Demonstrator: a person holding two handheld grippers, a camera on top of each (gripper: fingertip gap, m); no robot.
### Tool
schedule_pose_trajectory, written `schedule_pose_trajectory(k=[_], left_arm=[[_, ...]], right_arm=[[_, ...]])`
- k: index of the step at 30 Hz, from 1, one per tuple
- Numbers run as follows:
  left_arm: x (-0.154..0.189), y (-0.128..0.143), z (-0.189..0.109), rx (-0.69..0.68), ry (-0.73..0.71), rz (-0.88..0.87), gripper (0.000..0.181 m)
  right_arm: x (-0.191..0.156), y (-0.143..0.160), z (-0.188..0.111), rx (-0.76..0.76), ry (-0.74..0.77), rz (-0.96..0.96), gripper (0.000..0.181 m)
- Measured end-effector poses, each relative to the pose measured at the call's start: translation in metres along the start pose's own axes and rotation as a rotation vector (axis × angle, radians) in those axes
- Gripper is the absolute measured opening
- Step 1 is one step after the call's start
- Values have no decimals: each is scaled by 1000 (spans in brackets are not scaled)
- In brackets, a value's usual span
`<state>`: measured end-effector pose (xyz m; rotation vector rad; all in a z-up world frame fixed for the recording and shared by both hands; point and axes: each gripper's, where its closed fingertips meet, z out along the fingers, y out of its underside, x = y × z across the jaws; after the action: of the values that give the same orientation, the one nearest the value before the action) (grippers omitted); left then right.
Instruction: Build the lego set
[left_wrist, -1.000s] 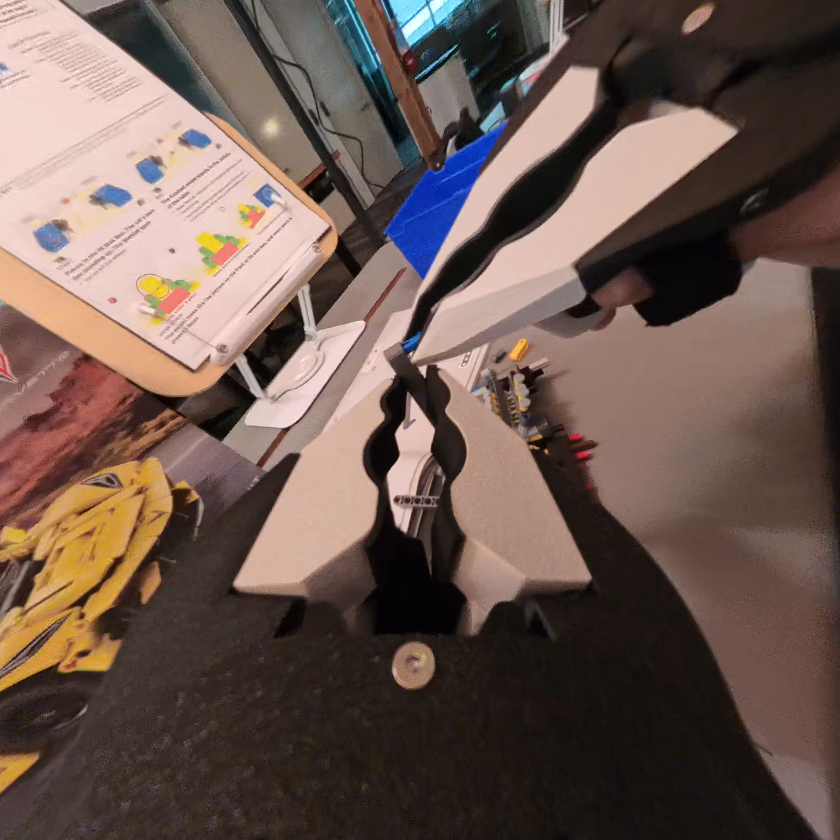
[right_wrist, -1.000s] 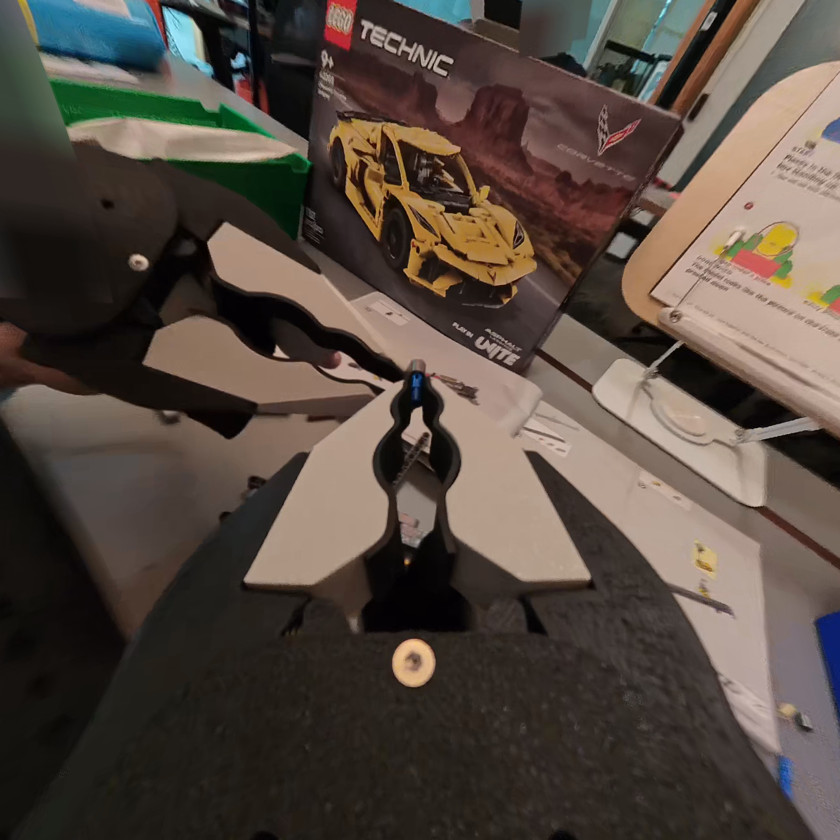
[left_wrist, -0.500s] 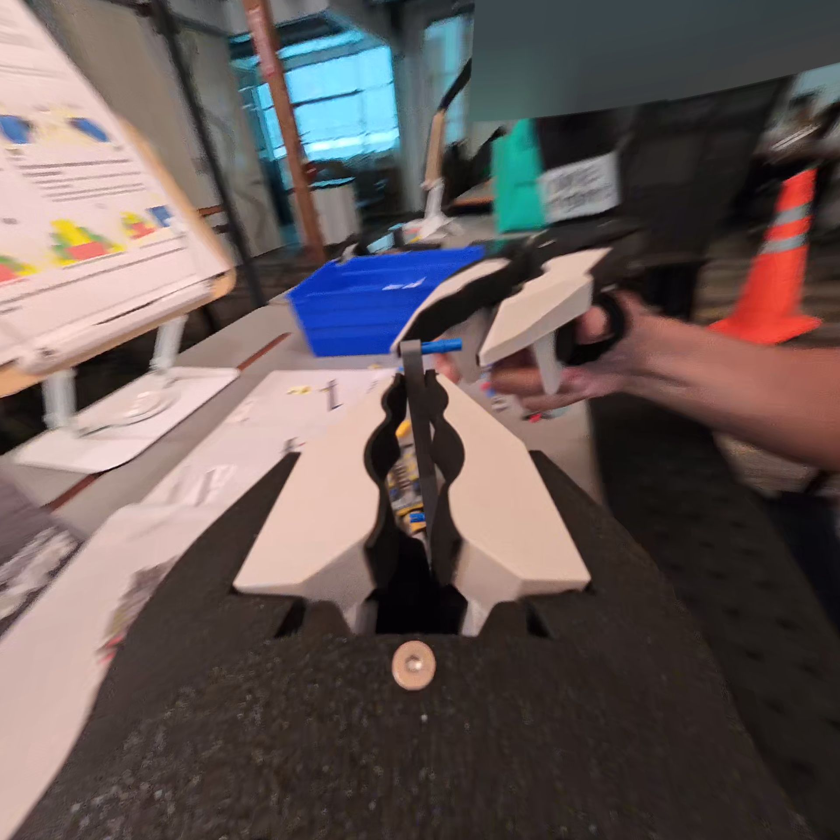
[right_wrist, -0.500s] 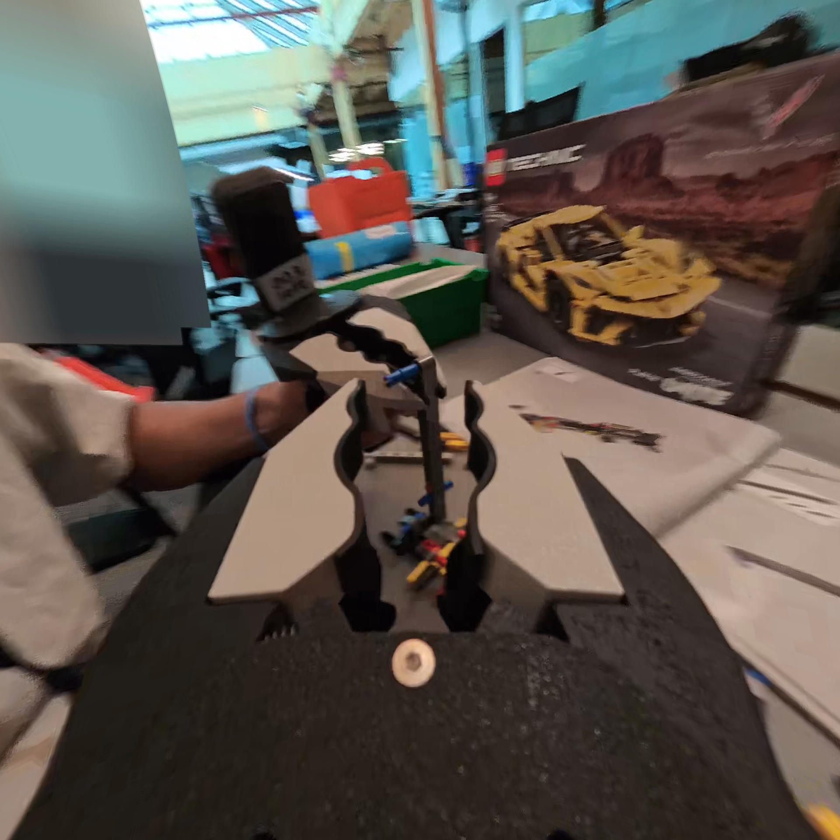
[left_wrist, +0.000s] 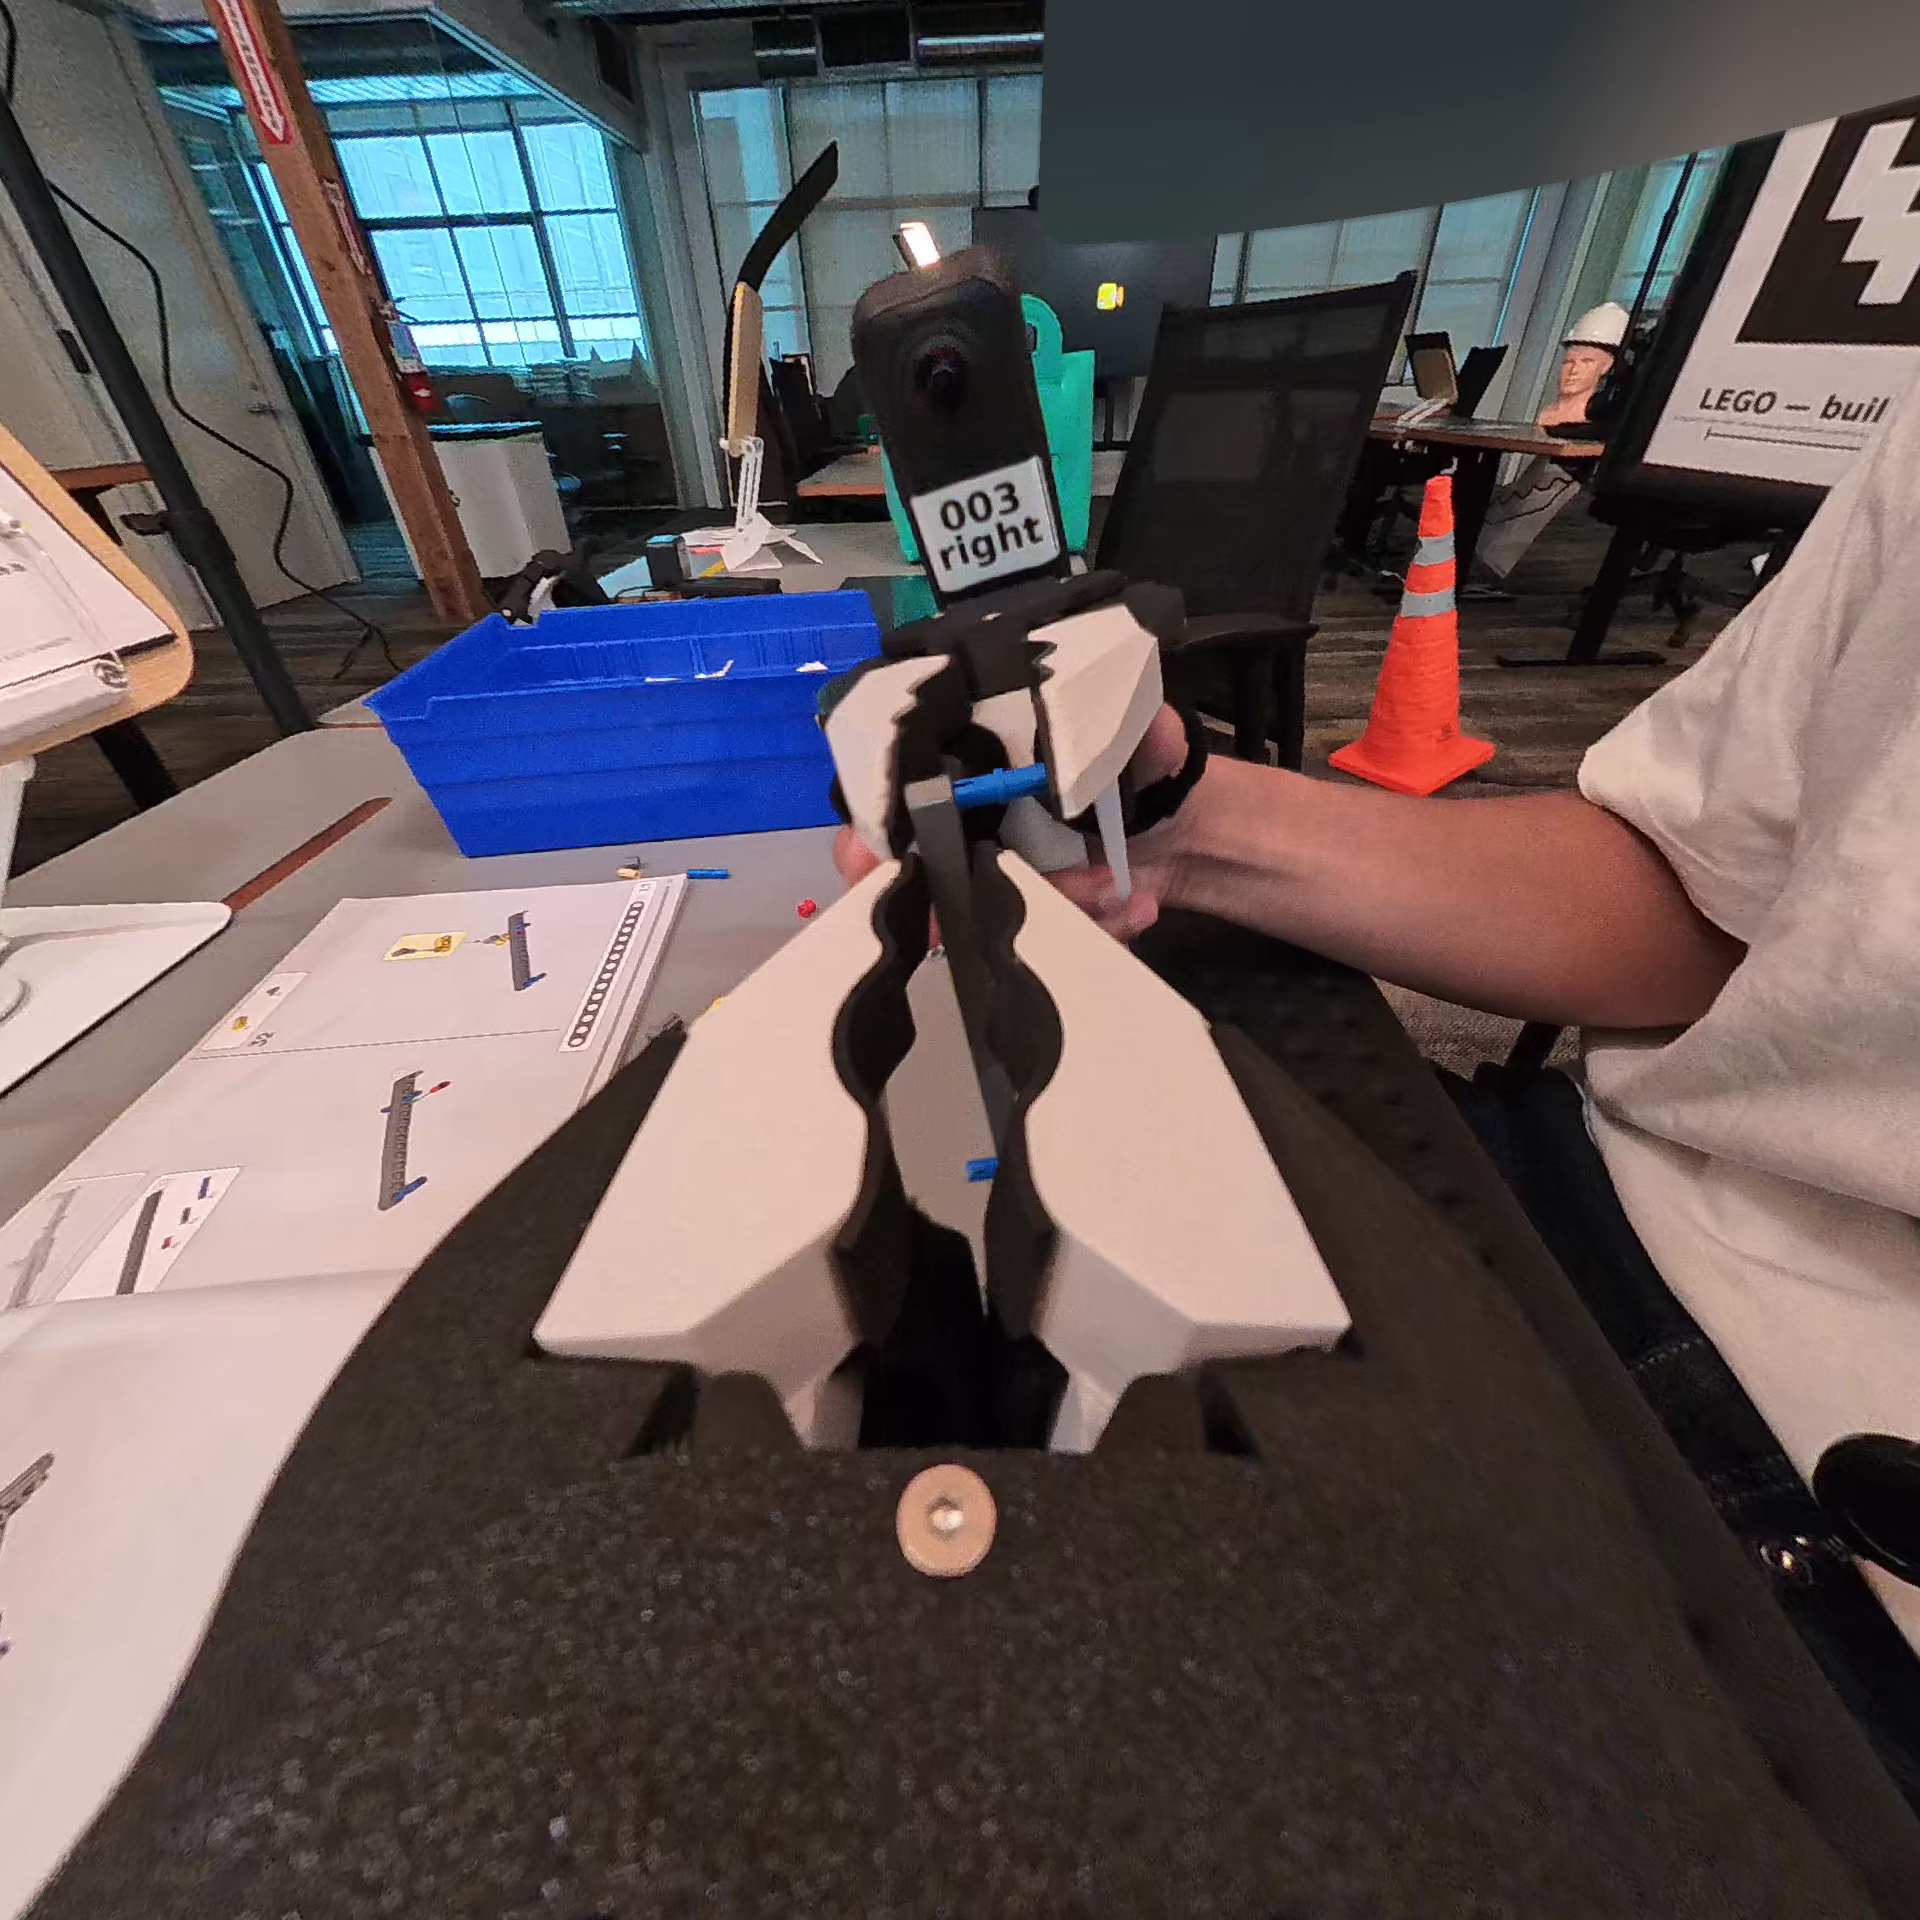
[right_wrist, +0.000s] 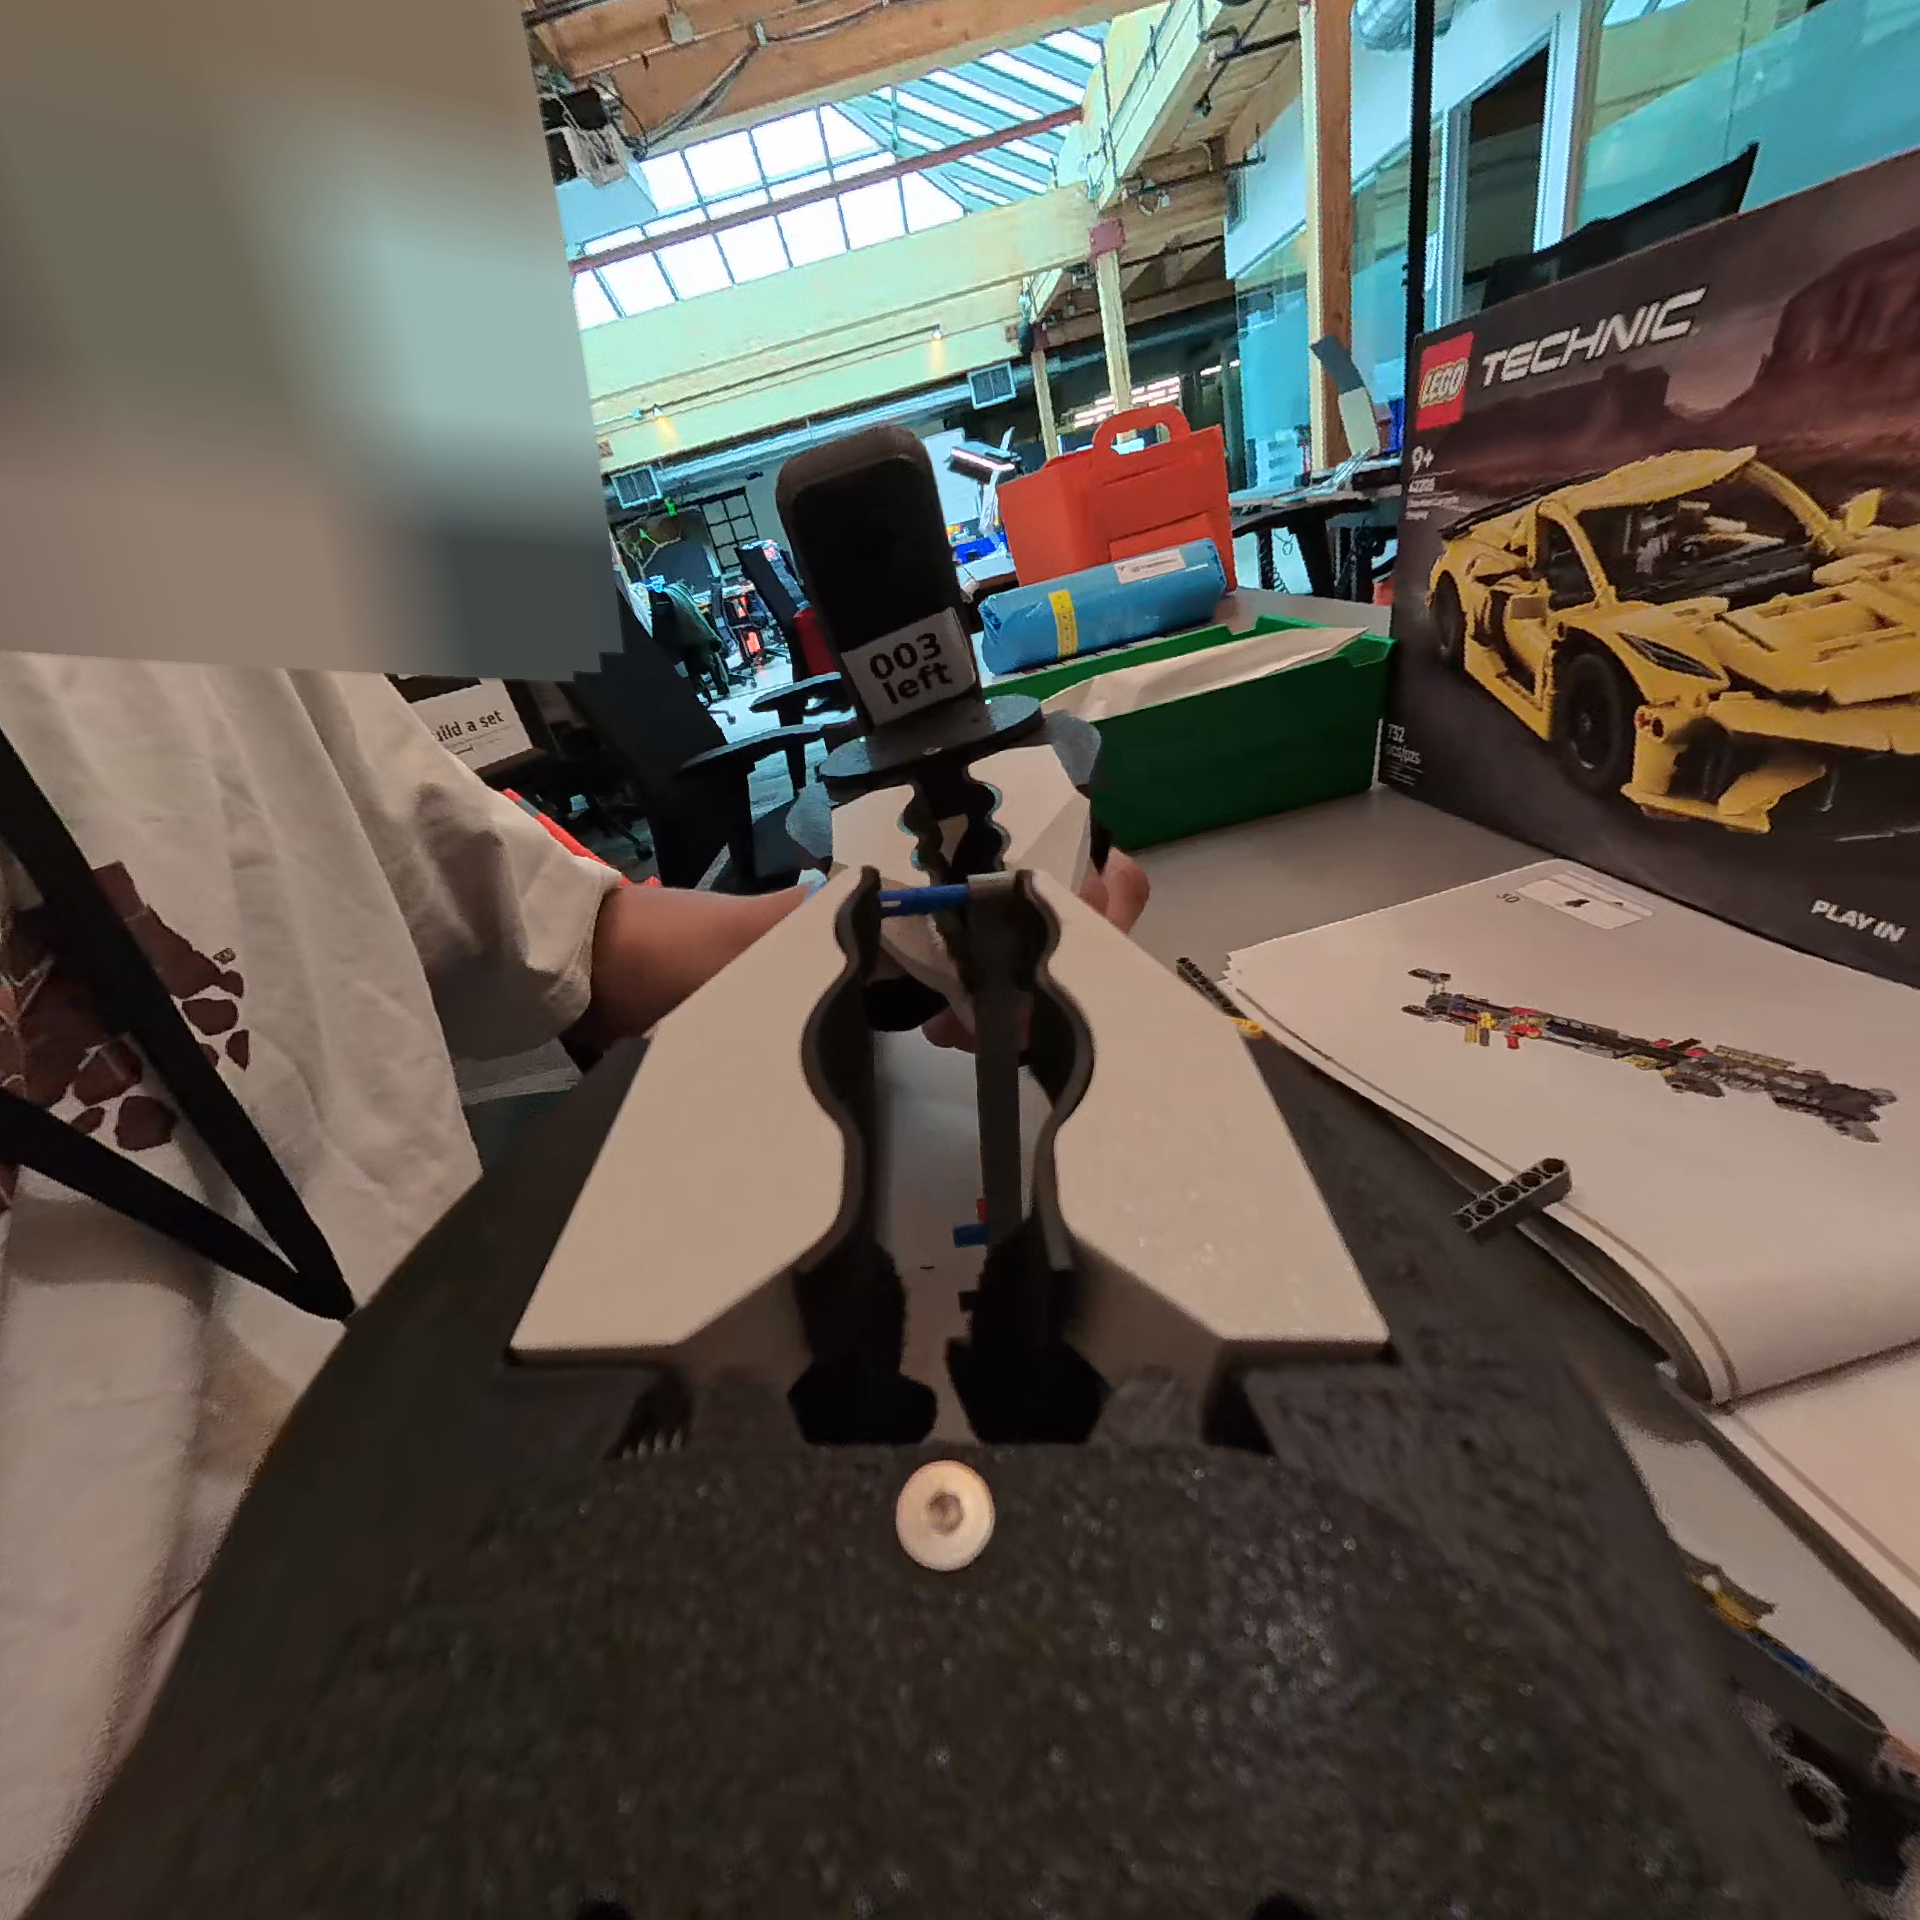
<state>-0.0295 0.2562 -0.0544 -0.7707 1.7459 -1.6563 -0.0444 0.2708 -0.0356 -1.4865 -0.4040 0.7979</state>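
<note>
Pin-seating looks to be the step in hand. The left gripper (left_wrist: 951, 894) has its jaws drawn narrow on the lower part of a long dark grey beam (left_wrist: 961, 966) and holds it upright, so the top hole is presented clear of the table. A blue pin (left_wrist: 997, 784) sticks out sideways from that top end, pointing toward 3 o'clock in the left wrist view. Only part of it seems to be in the hole.

The right gripper (right_wrist: 940, 904) faces the other one head-on with its jaws at a middling gap. One tip sits against the free end of the pin and the other behind the beam's top, and contact looks made on both sides. That bracket makes sense, because closing the jaws would drive the pin straight along its own axis while the beam's back takes the push. How hard it is pressing I cannot tell.

A second blue pin (left_wrist: 977, 1169) already shows low on the beam, near where the left jaws hold it.

In the right wrist view the instruction booklet (right_wrist: 1621, 1091) lies open at 3 o'clock, kept in sight for reference. A short grey beam (right_wrist: 1512, 1195) lies loose on its page. The set's box (right_wrist: 1662, 623) stands at 2 o'clock. In the left wrist view a blue bin (left_wrist: 634, 717) sits at 11 o'clock.

Risk, as I judge it — the beam may tilt in the left jaws if the squeeze lands off-centre.
</note>
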Motion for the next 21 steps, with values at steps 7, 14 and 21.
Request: schedule_pose_trajectory(k=[7, 14, 21], left_arm=[[-1, 8, 0, -51, -39, 64, 6], [-9, 5, -3, -58, -100, 138, 7], [-9, 8, 0, -77, -112, 144, 7]], right_arm=[[3, 8, 0, -15, 1, -53, 25], [15, 8, 2, 14, 55, 6, 42], [11, 13, 1, -28, 20, 61, 36]])
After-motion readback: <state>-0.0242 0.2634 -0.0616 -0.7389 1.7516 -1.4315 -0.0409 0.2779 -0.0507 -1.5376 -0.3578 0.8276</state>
